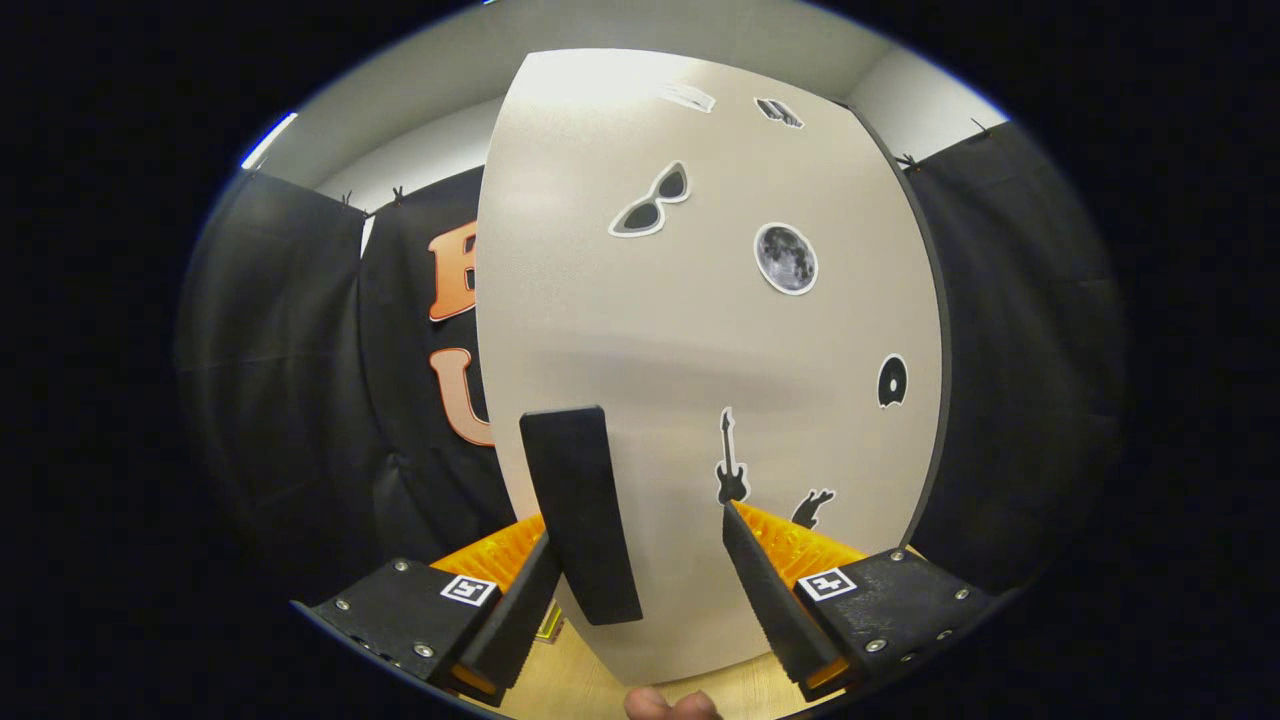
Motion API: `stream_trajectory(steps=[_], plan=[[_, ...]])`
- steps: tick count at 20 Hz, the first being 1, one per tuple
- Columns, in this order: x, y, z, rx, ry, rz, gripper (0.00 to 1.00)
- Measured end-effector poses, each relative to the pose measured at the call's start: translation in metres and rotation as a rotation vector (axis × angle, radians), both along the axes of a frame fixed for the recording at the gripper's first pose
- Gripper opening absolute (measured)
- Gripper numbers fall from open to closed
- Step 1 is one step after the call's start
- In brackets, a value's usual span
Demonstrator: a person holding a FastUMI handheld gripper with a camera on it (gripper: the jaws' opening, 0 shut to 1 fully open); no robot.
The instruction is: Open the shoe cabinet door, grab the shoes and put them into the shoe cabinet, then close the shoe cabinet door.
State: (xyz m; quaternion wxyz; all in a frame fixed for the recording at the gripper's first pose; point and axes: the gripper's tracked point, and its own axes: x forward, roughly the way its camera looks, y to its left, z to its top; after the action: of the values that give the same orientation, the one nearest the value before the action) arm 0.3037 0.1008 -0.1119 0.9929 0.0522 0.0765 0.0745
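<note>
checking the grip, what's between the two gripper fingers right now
In the gripper view, the dark handle of the cabinet door stands between the open gripper's fingers, close by the left finger, with bare door panel beside it.

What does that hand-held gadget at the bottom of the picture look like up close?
It is a two-finger gripper. Each finger sits on a dark, blocky mount fastened with small silver screws, and each mount carries a white square sticker printed with a black pattern. Ribbed orange plastic parts show behind the fingers, whose inner faces are ridged like saw teeth. No cables are visible.
</note>
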Motion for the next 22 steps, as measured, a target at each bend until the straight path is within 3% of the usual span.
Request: stream_trajectory(steps=[8,22], plan=[[0.034,0.014,-0.001,-0.020,-0.024,-0.022,0.94],[0.050,0.028,0.002,-0.013,0.002,-0.047,0.92]])
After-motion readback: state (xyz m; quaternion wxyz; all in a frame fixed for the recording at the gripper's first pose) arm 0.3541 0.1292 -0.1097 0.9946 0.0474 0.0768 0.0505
